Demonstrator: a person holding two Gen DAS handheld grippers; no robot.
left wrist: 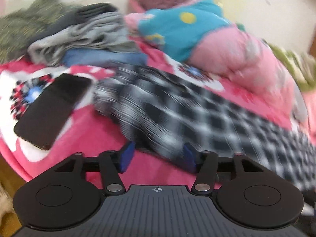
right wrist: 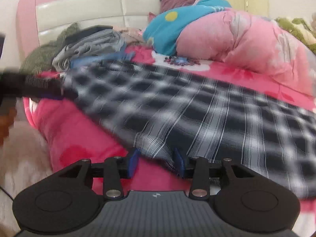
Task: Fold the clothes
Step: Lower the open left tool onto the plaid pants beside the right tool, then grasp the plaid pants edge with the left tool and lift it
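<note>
A black-and-white checked garment (right wrist: 197, 108) is lying spread across a pink bed (right wrist: 79, 134). The left hand-held gripper (left wrist: 157, 156) and right hand-held gripper (right wrist: 156, 163) are each standing parted around its near edge, likely positioning for a fold; whether they are pinching it is unclear.

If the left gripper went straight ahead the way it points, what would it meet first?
The checked garment: its near edge lies right between the open fingers of the left gripper. The phone lies off to the left, out of line. Motion blur makes depth uncertain.
</note>
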